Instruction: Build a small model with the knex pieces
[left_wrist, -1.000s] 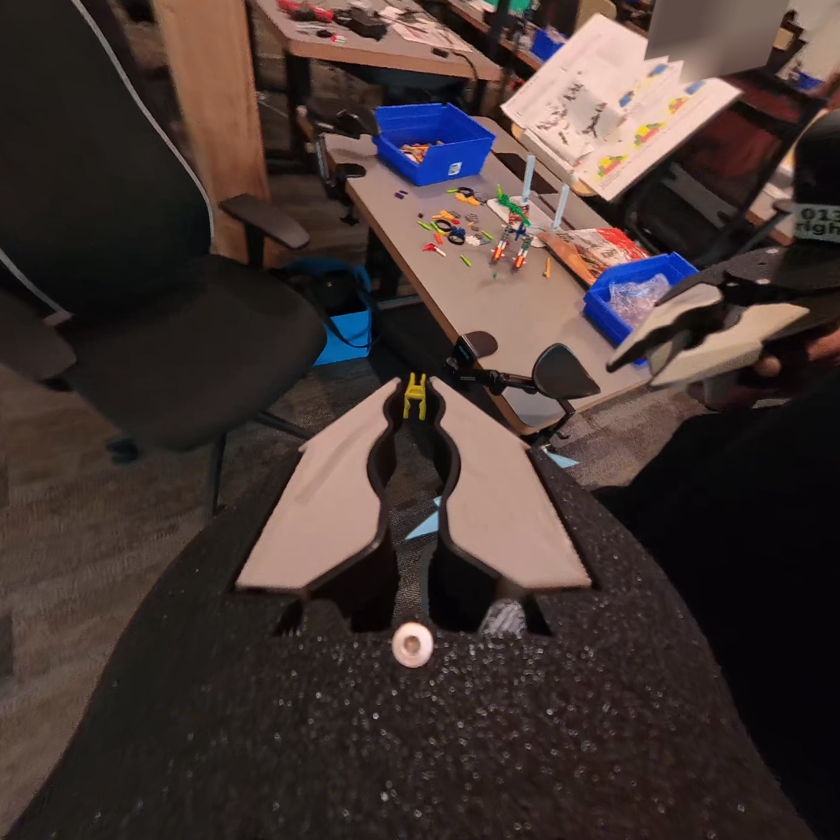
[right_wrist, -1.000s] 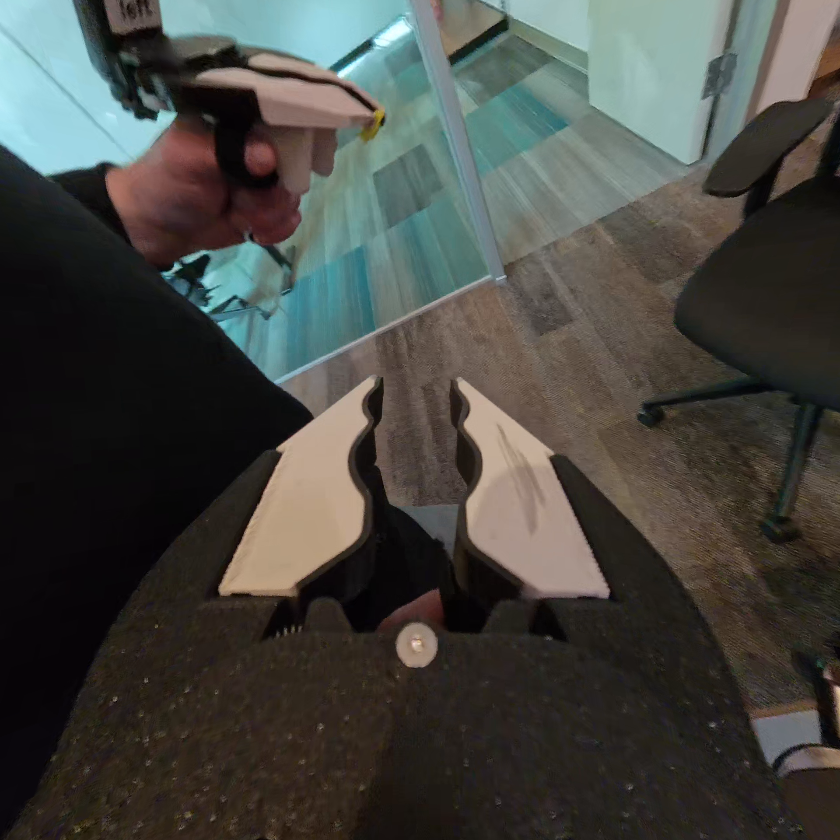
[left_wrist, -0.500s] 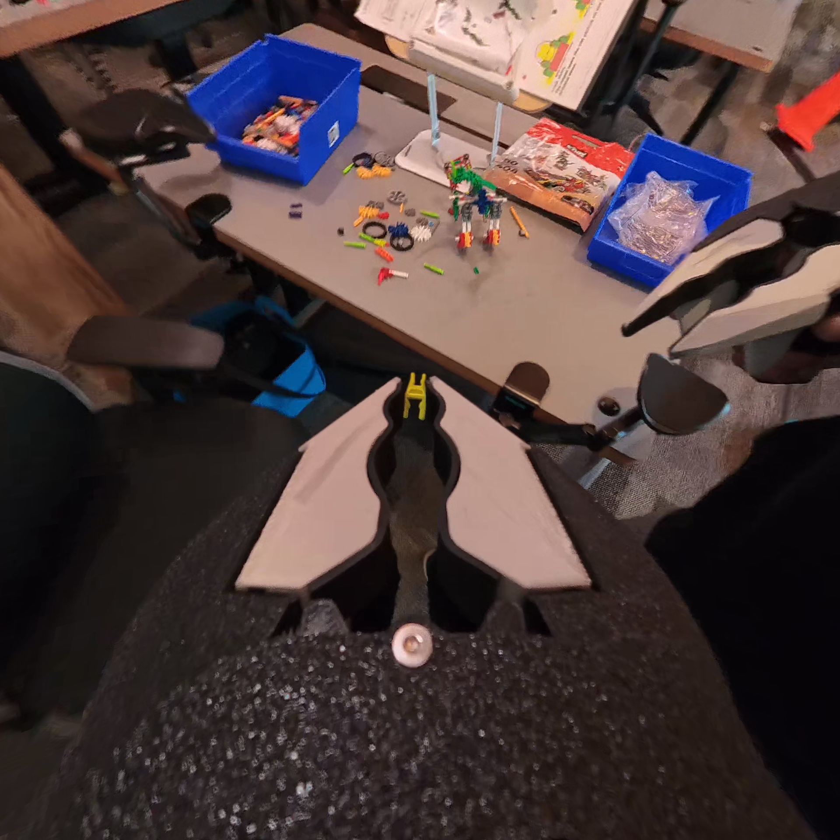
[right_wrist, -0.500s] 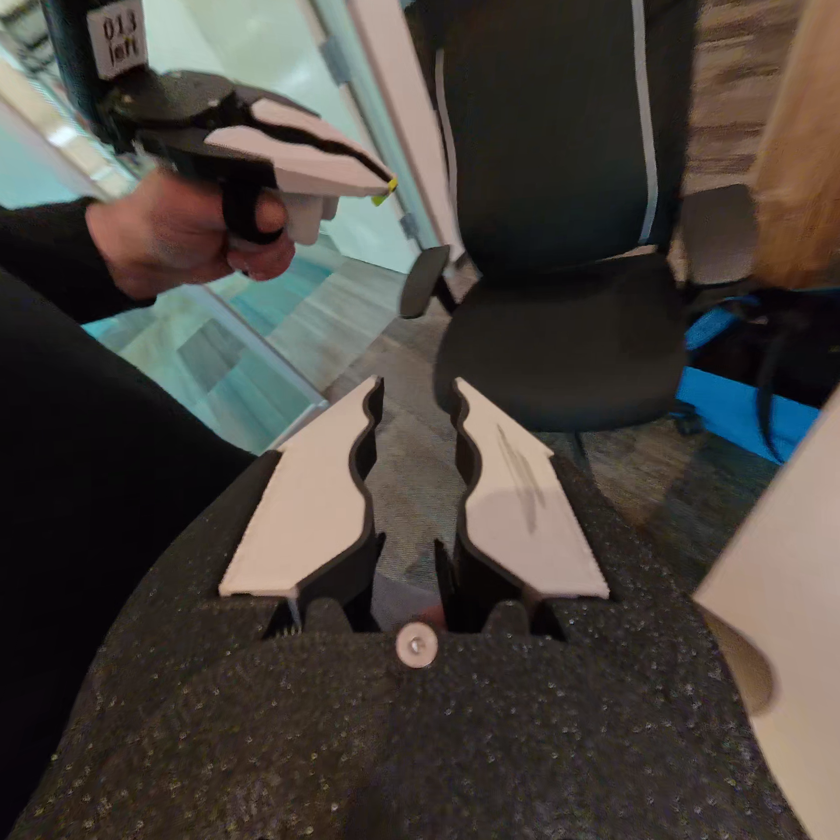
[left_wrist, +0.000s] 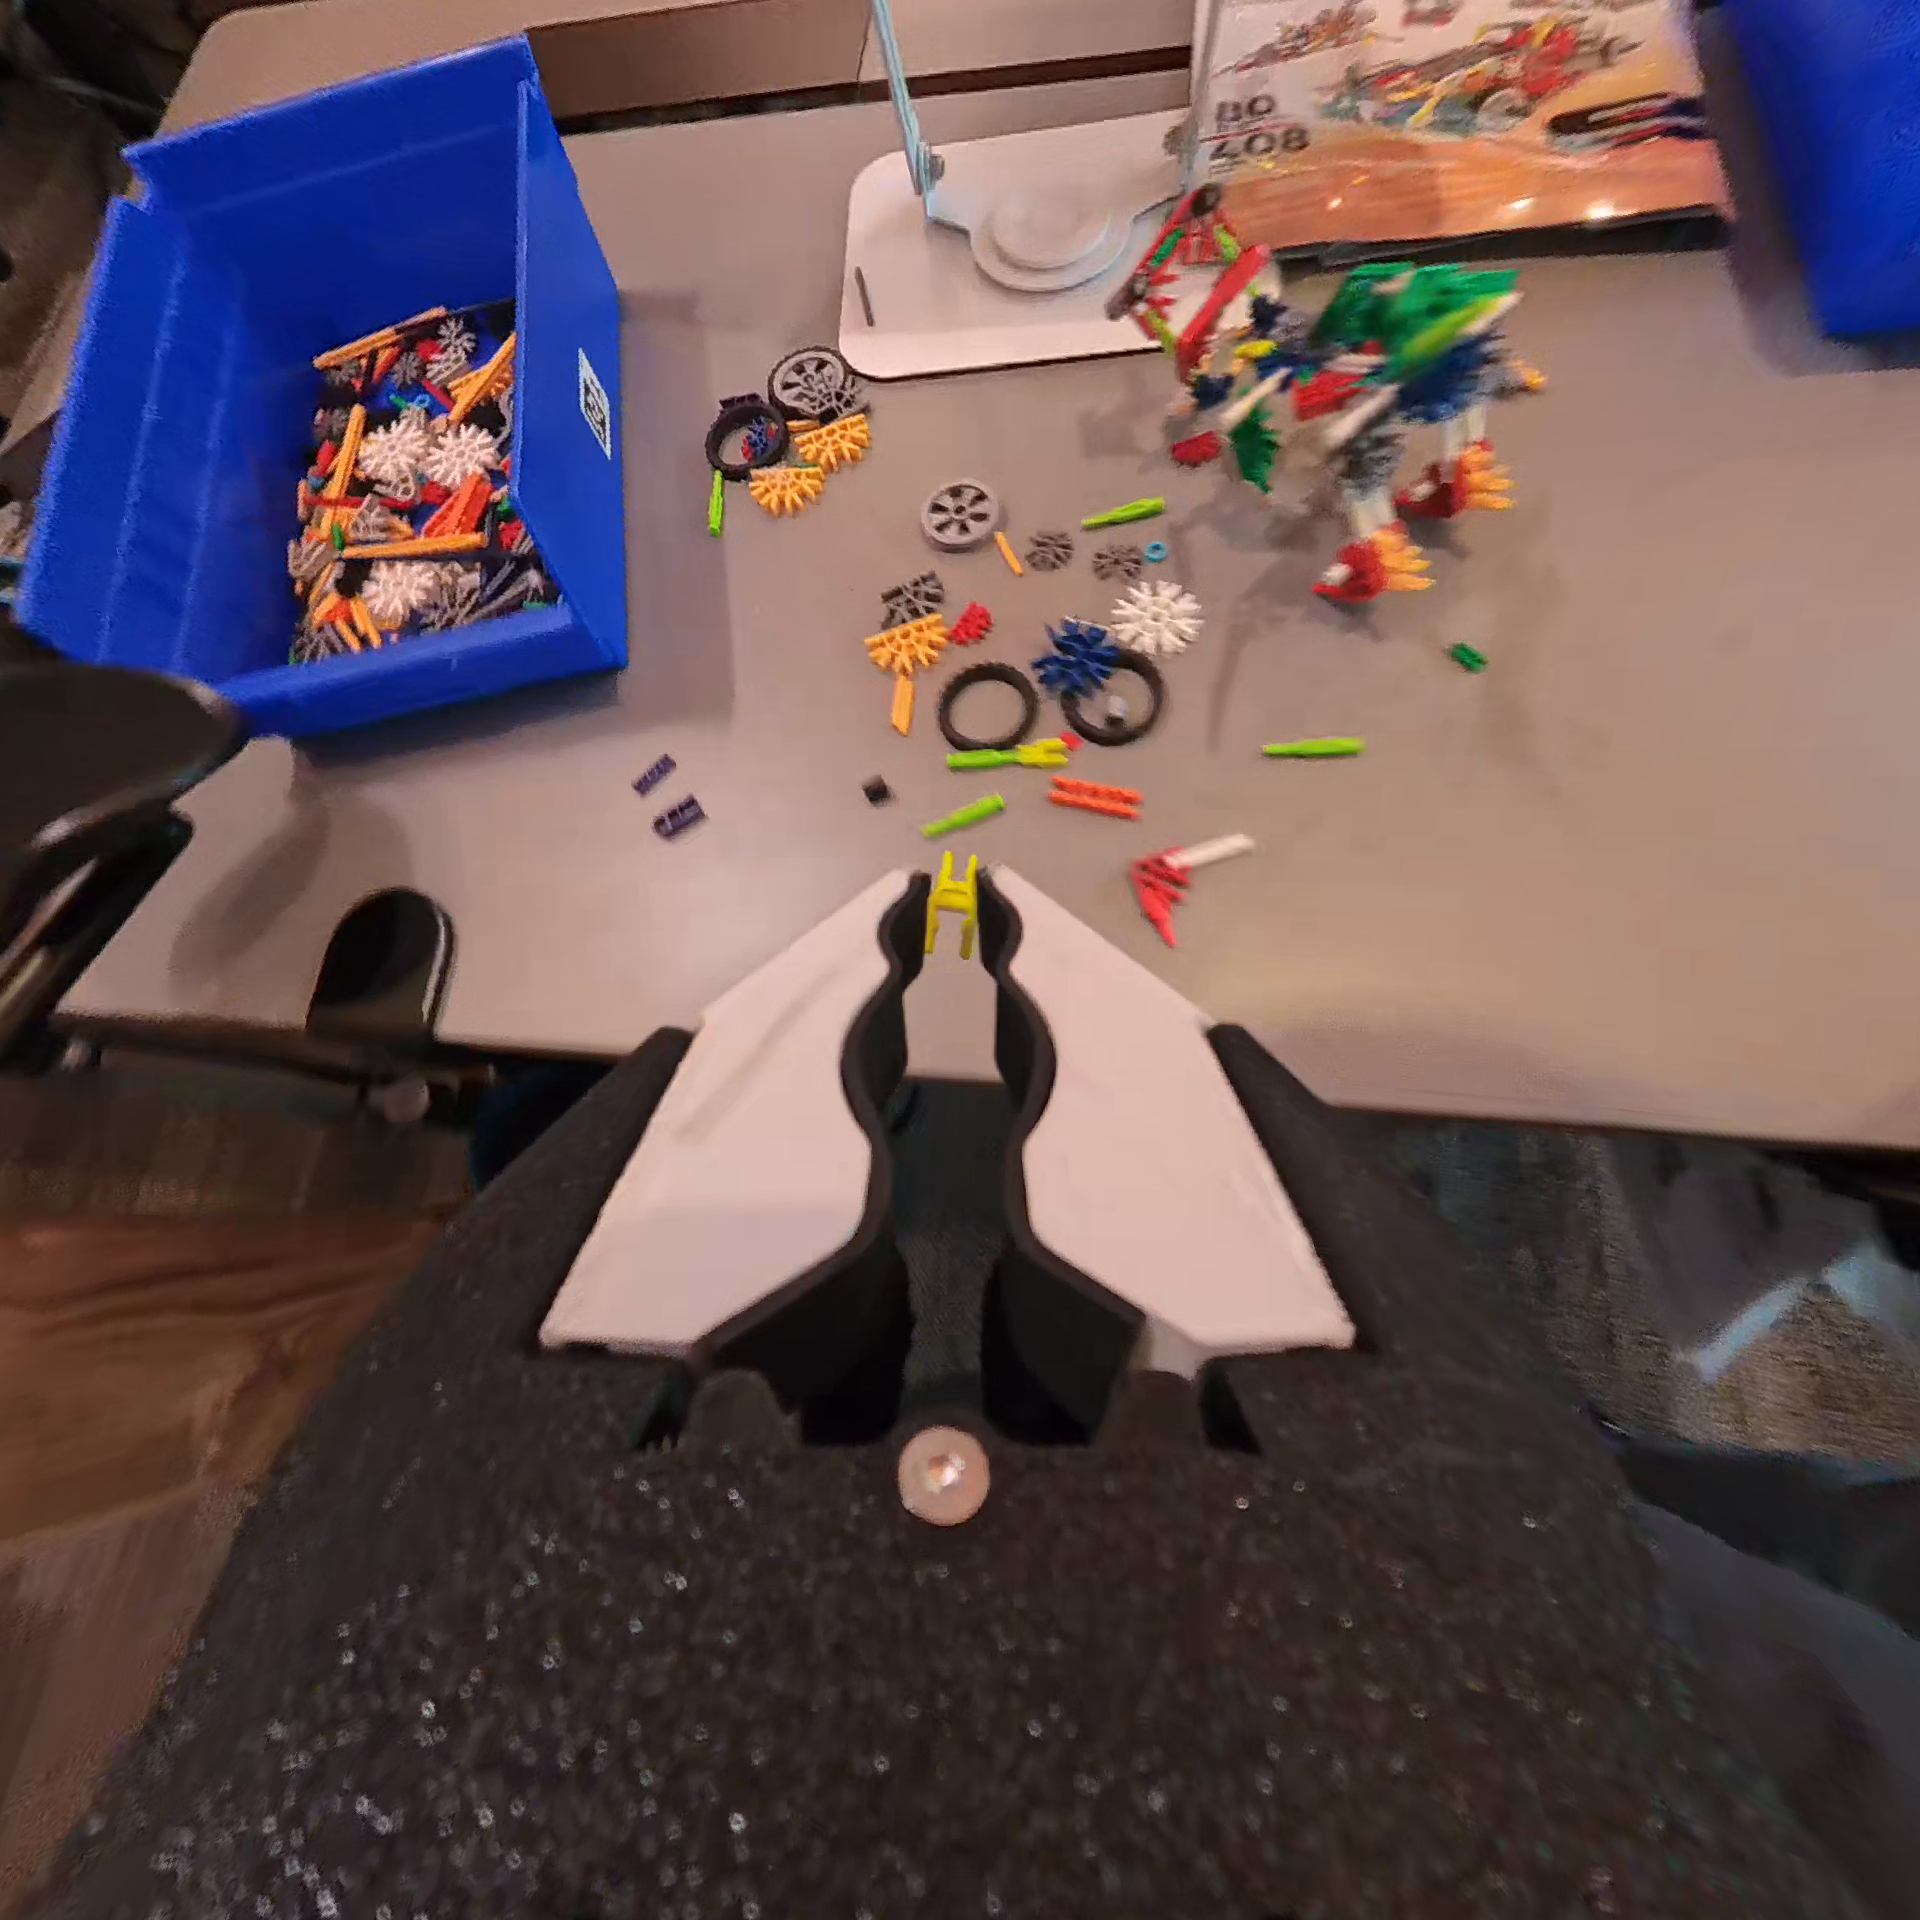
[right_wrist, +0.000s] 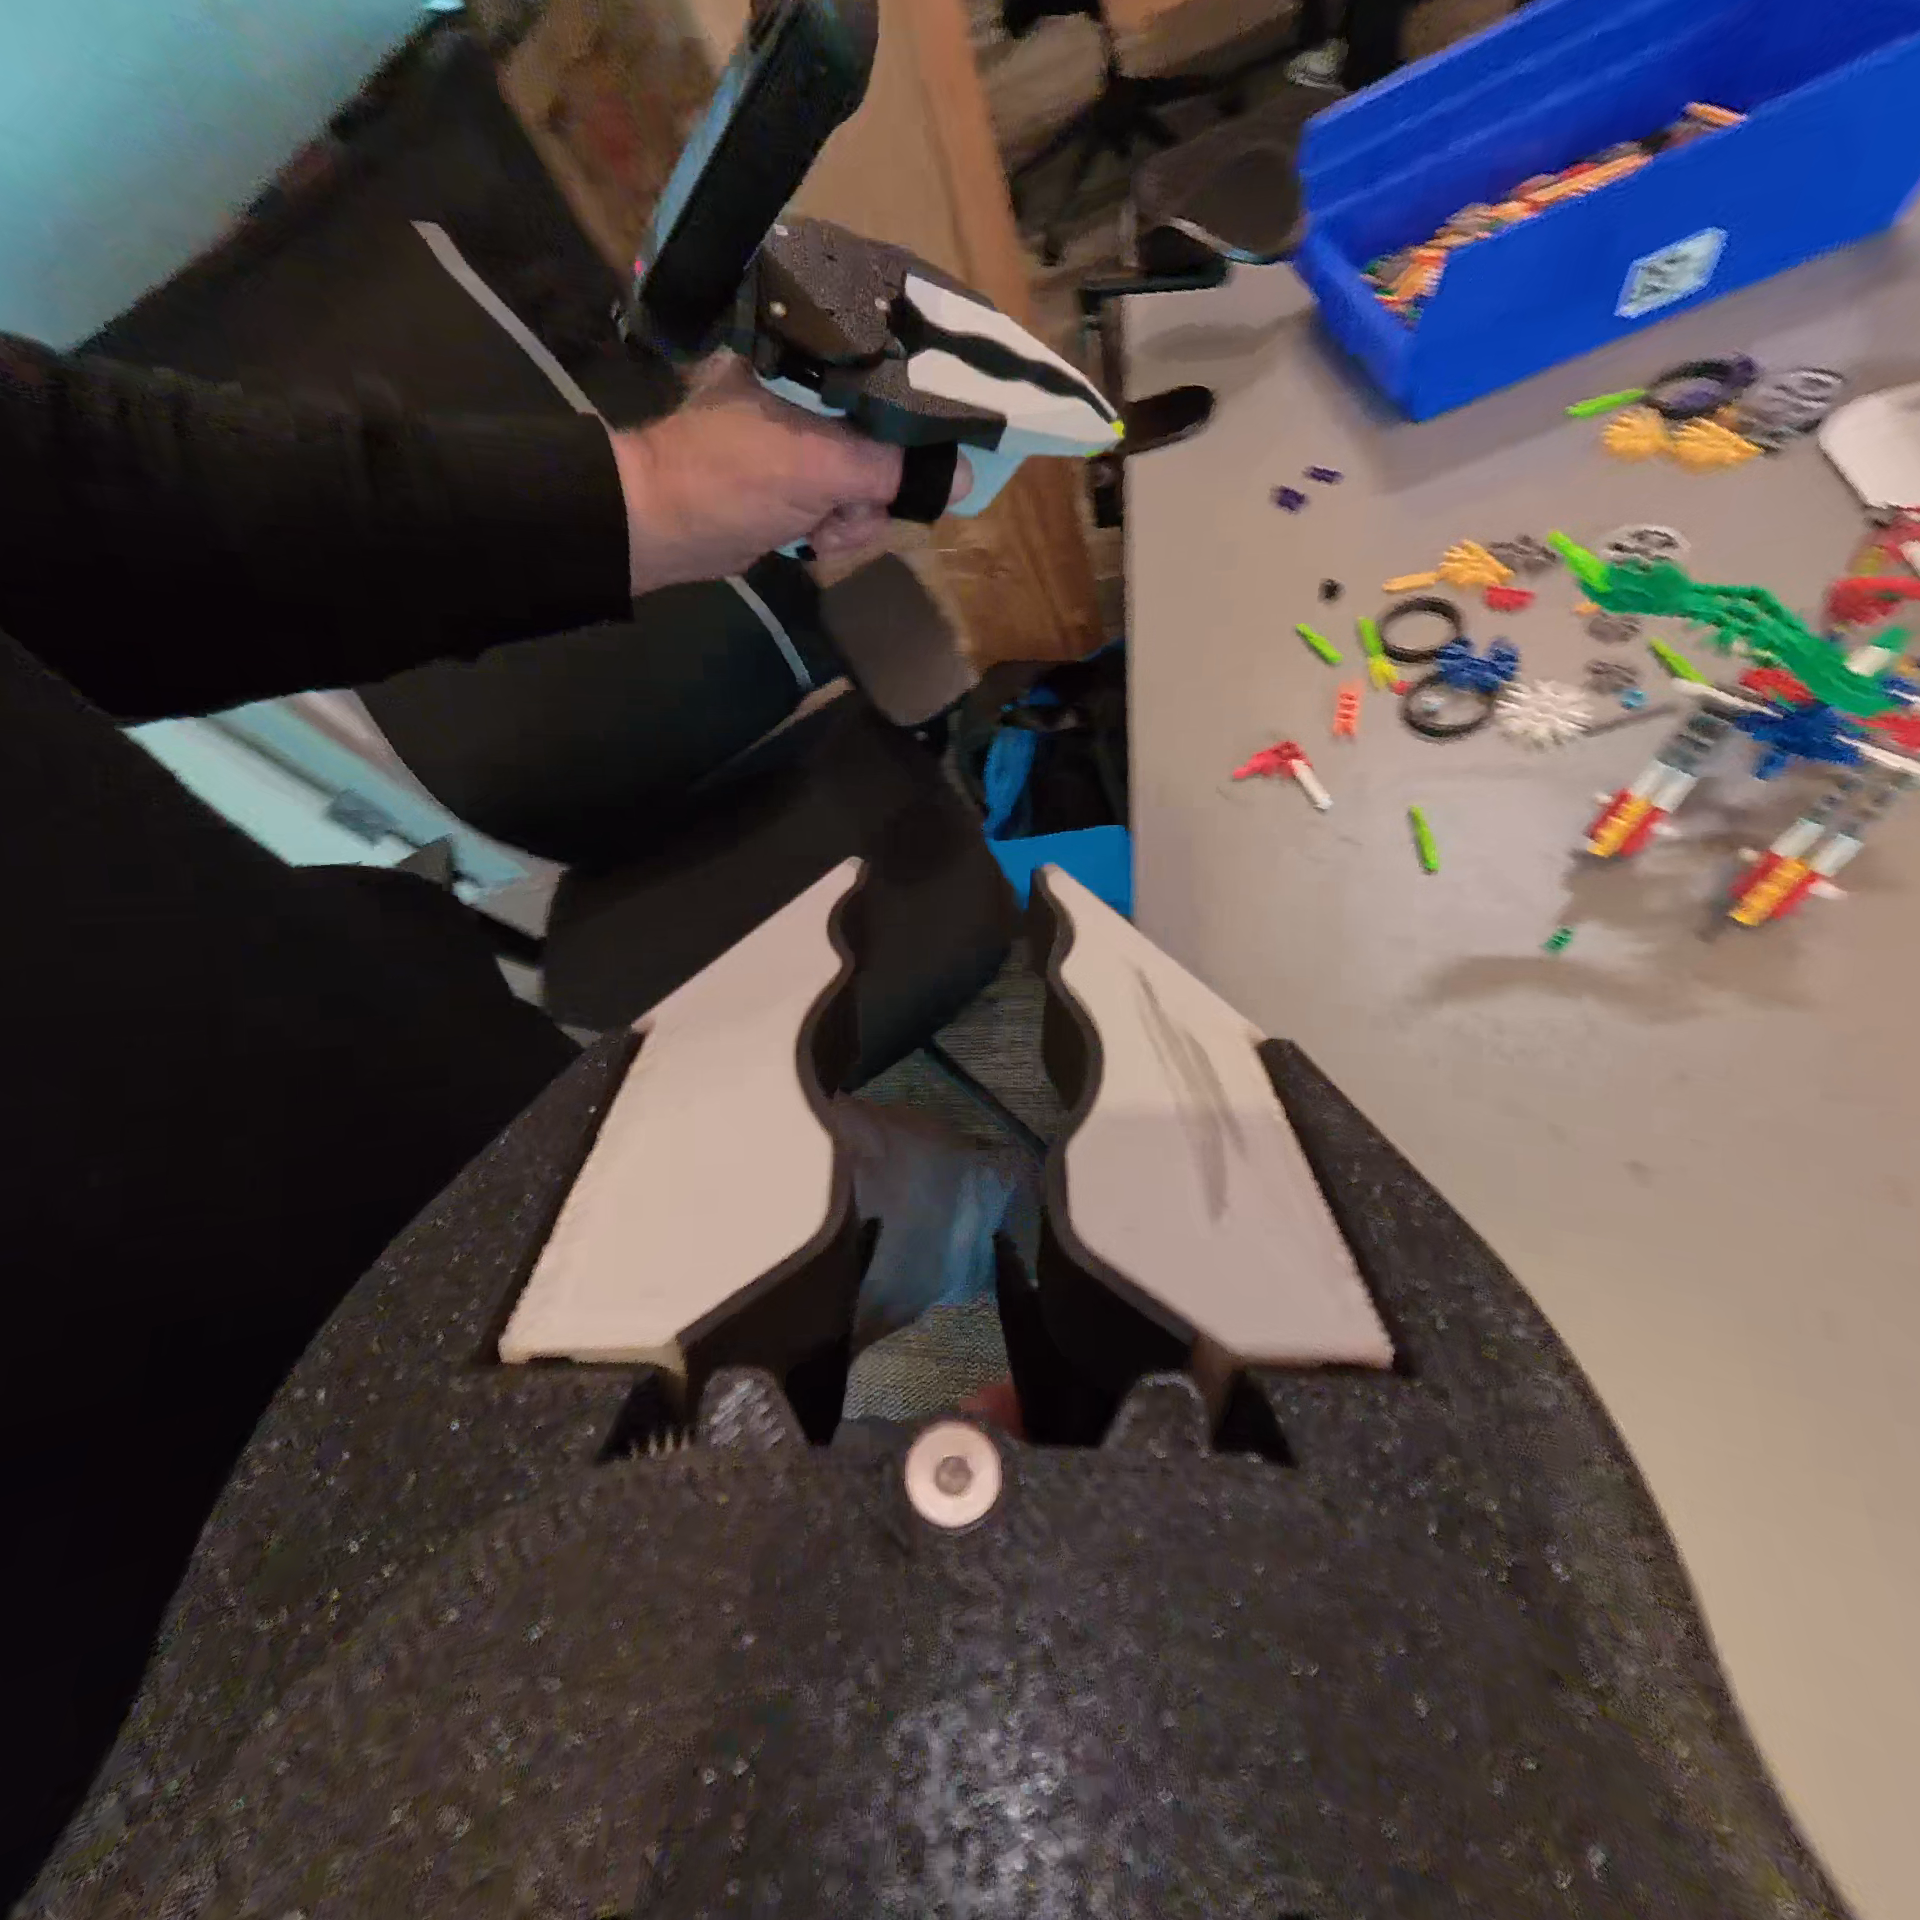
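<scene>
My left gripper (left_wrist: 951, 899) is shut on a small yellow connector piece (left_wrist: 952, 906) held at its fingertips, above the near edge of a grey table (left_wrist: 1558, 883). Loose rods, wheels and snowflake connectors (left_wrist: 1039, 665) lie just beyond it. A colourful built model (left_wrist: 1340, 384) stands at the far right. My right gripper (right_wrist: 948, 883) is open and empty, off the table's left edge. In the right wrist view the left gripper (right_wrist: 1107, 436) shows higher up, held by a hand (right_wrist: 748, 499), and the model (right_wrist: 1787, 717) stands to the right.
A blue bin (left_wrist: 312, 395) full of parts sits at the table's left; it also shows in the right wrist view (right_wrist: 1600, 208). A white stand base (left_wrist: 987, 270) and a printed bag (left_wrist: 1455, 114) lie at the back. A black chair armrest (left_wrist: 94, 727) is at the left. Across from one pair of fingers to the other is roughly 30 cm.
Both grippers have swung toward the table; the left one now looks down on the loose parts from close by. The yellow piece stays in the left gripper. The right gripper stays open.
</scene>
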